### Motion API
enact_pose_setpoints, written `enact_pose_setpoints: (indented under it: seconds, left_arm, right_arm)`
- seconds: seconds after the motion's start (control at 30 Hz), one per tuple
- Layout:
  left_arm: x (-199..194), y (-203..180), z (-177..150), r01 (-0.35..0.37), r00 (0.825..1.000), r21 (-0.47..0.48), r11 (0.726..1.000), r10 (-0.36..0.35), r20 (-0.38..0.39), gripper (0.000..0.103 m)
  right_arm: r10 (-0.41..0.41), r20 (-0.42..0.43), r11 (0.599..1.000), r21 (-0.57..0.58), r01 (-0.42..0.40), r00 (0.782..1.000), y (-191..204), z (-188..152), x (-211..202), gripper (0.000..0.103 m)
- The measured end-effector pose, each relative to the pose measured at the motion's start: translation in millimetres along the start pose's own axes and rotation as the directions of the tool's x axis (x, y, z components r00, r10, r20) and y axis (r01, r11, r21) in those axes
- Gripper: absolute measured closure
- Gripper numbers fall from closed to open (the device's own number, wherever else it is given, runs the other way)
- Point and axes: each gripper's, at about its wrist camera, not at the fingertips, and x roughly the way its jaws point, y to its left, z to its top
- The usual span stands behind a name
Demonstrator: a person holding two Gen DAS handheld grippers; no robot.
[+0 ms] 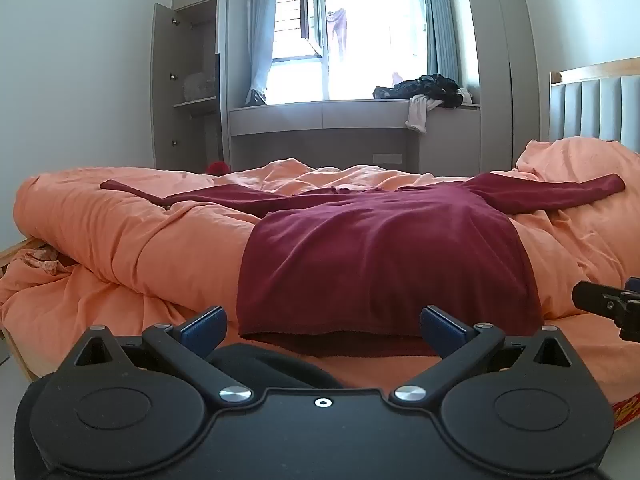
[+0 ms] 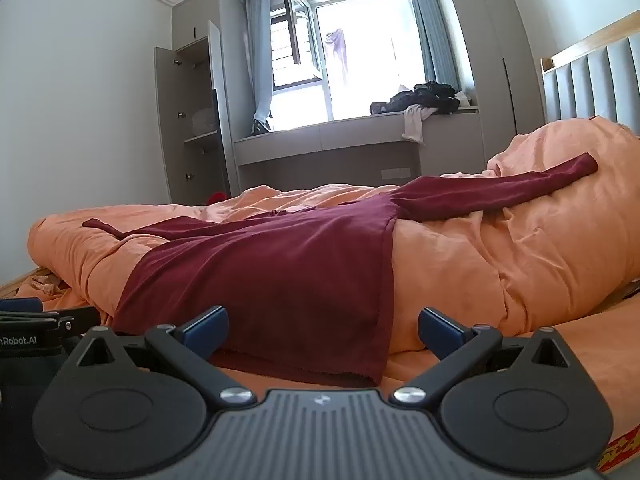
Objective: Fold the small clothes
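Currently the left gripper (image 1: 322,326) is spread wide and empty; the shirt (image 1: 380,256) hem lies just ahead. Likewise the right gripper (image 2: 322,328) is spread, hem directly ahead. Pinch each hem corner squarely, one layer pair only, before lifting together.

Matt maroon cloth shirt (image 1: 384,256) on soft, wrinkled orange cloth duvet (image 1: 132,232)

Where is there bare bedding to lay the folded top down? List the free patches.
Free: the flat orange sheet right of the maroon shirt's hem, below the bunched duvet; and the duvet's left slope under the left sleeve. Crowded: the middle, covered by the shirt, and the window ledge's clothes pile.
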Motion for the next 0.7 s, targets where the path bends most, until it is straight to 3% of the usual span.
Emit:
enact_pose_setpoints:
  seconds: [0.7]
  left_arm:
    - [0.5,0.3,1.3,-0.007,1.0,0.002,1.0,0.007,0.002,0.0]
  right_arm:
    - [-0.001,-0.001,1.0,0.008,0.001,1.0,1.1,0.0,0.9,0.0]
